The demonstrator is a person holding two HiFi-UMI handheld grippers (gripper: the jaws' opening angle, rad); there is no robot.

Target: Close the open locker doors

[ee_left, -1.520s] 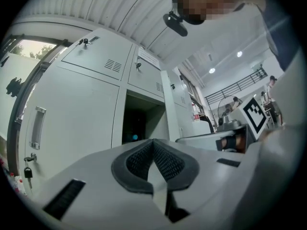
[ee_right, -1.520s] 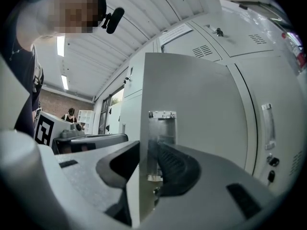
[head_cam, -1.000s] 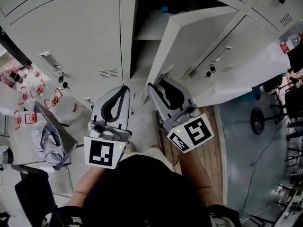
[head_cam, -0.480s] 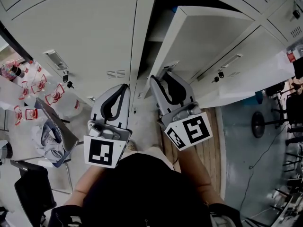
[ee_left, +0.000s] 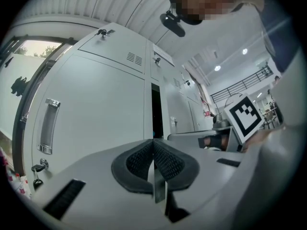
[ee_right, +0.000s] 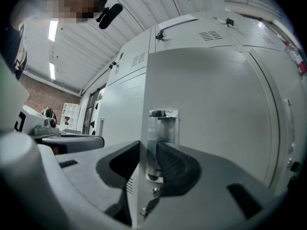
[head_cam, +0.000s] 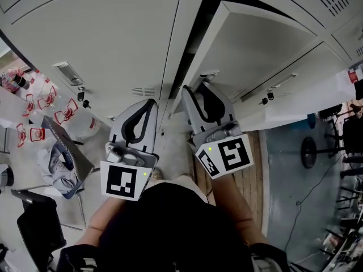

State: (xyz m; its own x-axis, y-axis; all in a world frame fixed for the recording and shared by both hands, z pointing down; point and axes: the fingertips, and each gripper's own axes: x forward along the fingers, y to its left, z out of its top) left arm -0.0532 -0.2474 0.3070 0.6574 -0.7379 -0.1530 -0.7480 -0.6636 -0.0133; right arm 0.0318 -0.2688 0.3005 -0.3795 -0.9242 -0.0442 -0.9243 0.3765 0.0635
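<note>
A: Right gripper point(head_cam: 189, 90) first: up off a bent forearm, angled forward and a touch left, nosed in at the locker door point(head_cam: 255, 47).

B: Closed in on that door's free edge, right by the handle point(ee_right: 163, 123). One jaw tucked behind the sheet, the other on the outer face, thin metal sitting in the narrow gap between them.

A: And the left gripper point(head_cam: 149, 103)?

B: Held alongside, close to the right one but not touching. Pointed at the closed locker front point(head_cam: 96, 38), just short of it. Pads pressed flat together, nothing caught in them.

A: Where's the door, then?

B: Ajar. Standing out from the bank at a shallow angle, with the dark opening point(head_cam: 190, 50) showing as a slim wedge along the gripped edge. Closed fronts on both sides of that wedge.

A: Room to work with?

B: Plenty. Open floor point(head_cam: 173, 152) below both grippers. Cluttered table point(head_cam: 34, 135) off to the left, well apart from the left jaws. Chair base point(head_cam: 309, 146) far out on the right, nowhere near the door.
</note>
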